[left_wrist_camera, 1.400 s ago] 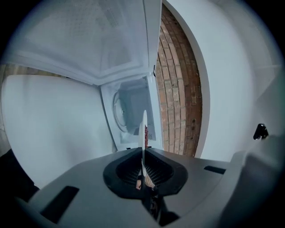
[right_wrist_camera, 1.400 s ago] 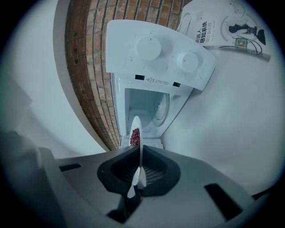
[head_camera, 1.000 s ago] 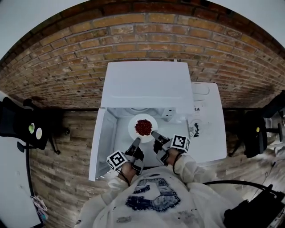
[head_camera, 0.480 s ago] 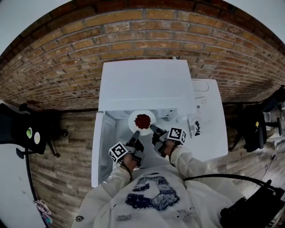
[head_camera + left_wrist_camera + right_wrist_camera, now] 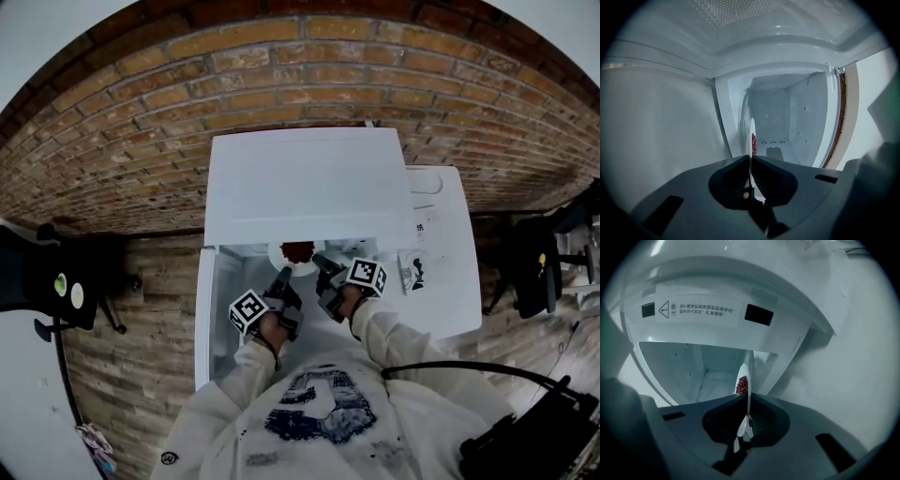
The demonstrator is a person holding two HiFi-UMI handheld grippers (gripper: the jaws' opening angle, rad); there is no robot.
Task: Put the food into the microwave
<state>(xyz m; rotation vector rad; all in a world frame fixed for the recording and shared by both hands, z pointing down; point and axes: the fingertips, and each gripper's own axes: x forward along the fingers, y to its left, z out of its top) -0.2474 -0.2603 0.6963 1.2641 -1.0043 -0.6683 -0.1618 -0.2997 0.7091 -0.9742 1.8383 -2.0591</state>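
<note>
A white plate (image 5: 296, 257) with a heap of red food (image 5: 297, 249) sits half under the top edge of the white microwave (image 5: 305, 187). My left gripper (image 5: 284, 274) is shut on the plate's near-left rim, and my right gripper (image 5: 319, 260) is shut on its near-right rim. In the left gripper view the plate (image 5: 752, 133) stands edge-on between the jaws, with the food (image 5: 753, 144) and the empty cavity (image 5: 780, 117) beyond. The right gripper view shows the same plate (image 5: 746, 373) and food (image 5: 741, 385) at the cavity mouth.
The microwave door (image 5: 203, 314) hangs open at the left. A white counter (image 5: 445, 253) with a small printed item (image 5: 411, 272) lies to the right. A warning label (image 5: 698, 311) runs along the frame above the opening. A brick wall (image 5: 281, 84) stands behind.
Both grippers have carried the plate forward and down into the microwave opening. The plate was fully in sight before; the microwave's top now hides its far half.
</note>
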